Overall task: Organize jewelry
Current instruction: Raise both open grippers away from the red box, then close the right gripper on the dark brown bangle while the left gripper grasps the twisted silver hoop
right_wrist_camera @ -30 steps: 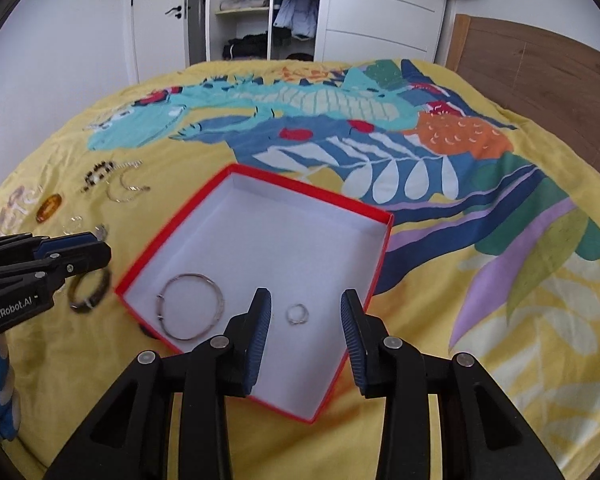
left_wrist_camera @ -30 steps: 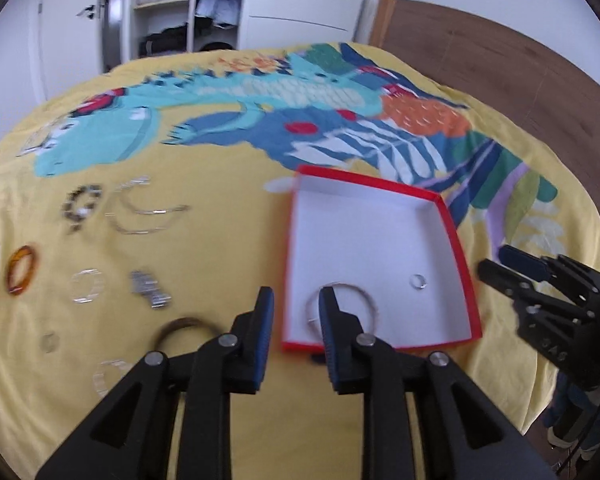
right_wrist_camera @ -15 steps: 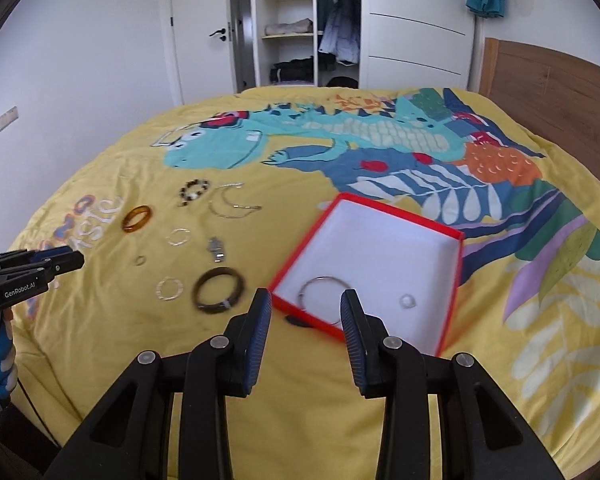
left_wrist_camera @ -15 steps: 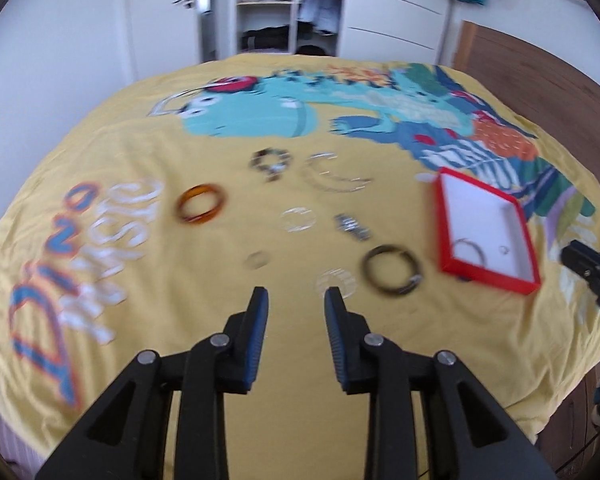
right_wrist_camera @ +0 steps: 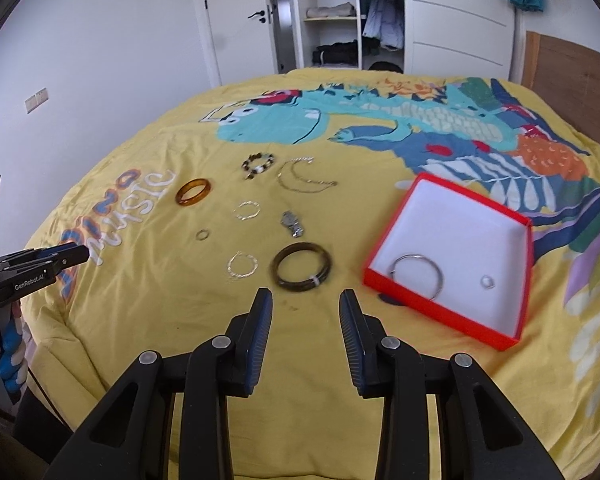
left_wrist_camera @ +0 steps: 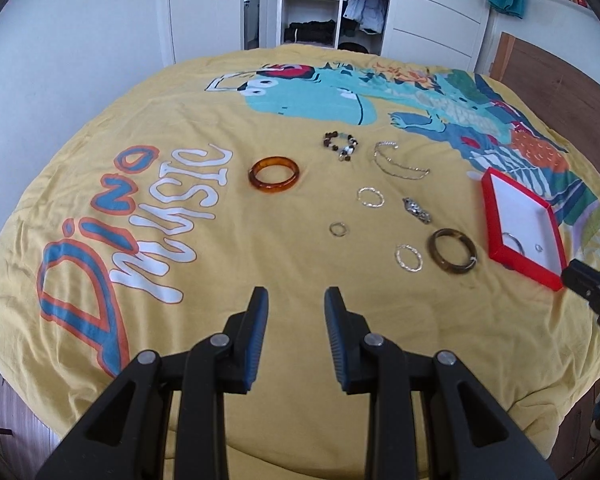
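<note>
A red box with a white inside (right_wrist_camera: 452, 216) (left_wrist_camera: 516, 208) lies on the yellow bedspread; it holds a silver bangle (right_wrist_camera: 417, 272) and a small ring (right_wrist_camera: 487, 281). Left of it lie a dark bangle (right_wrist_camera: 302, 272) (left_wrist_camera: 453, 256), an amber bangle (left_wrist_camera: 274, 173) (right_wrist_camera: 193, 197), a beaded bracelet (left_wrist_camera: 340, 146), a chain necklace (left_wrist_camera: 398, 164), silver hoops (left_wrist_camera: 370, 197) (left_wrist_camera: 409, 258), a small ring (left_wrist_camera: 337, 229) and a metal watch piece (left_wrist_camera: 417, 210). My left gripper (left_wrist_camera: 296, 306) and right gripper (right_wrist_camera: 305, 306) are open and empty, above the bed's near part.
The bed (left_wrist_camera: 180, 128) has a wooden headboard (right_wrist_camera: 572, 76) on the right. A white wall, door (right_wrist_camera: 240, 20) and open wardrobe (right_wrist_camera: 336, 12) stand behind. The right gripper's tip shows at the right edge of the left wrist view (left_wrist_camera: 592, 288).
Both grippers have pulled back and up from the red box. The left one swung left, so the loose jewelry now lies ahead of it. Both stay open.
</note>
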A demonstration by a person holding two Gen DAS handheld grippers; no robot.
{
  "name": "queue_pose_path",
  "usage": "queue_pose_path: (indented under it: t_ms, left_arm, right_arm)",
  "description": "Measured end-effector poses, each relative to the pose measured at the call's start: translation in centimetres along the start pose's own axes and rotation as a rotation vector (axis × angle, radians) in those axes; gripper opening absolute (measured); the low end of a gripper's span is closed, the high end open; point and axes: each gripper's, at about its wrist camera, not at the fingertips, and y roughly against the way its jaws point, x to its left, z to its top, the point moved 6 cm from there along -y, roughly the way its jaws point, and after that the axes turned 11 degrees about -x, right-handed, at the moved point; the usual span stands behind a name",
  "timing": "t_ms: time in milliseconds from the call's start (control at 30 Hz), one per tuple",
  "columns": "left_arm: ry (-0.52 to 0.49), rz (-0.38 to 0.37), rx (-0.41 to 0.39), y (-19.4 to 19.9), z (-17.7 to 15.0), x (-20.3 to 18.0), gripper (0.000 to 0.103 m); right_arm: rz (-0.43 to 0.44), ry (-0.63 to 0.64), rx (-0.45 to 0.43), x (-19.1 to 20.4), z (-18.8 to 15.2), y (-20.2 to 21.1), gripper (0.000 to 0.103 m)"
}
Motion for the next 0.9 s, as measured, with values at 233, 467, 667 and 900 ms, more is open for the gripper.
queue_pose_path:
  t_ms: [233, 467, 667, 900]
  left_arm:
    - [0.016, 0.004, 0.05, -3.4, -0.6, 0.4, 0.028]
    - [0.028, -0.004, 0.092, -6.5, -1.2, 0.0, 0.028]
    - [0.023, -0.027, 0.118, -8.6, -1.4, -1.4, 0.028]
    - [0.032, -0.03, 0.131, -11.1, -1.0, -2.3, 0.028]
  right_arm:
    - [0.066, -0.01, 0.055, 1.8, -1.5, -3.5, 0.034]
    - [0.097, -0.02, 0.088, 2.0, -2.2, -6.6, 0.034]
    - [0.09, -0.04, 0.109, 0.8, -2.5, -8.7, 0.034]
    - [0.061, -0.108, 0.132, -1.2, -3.5, -10.7, 0.034]
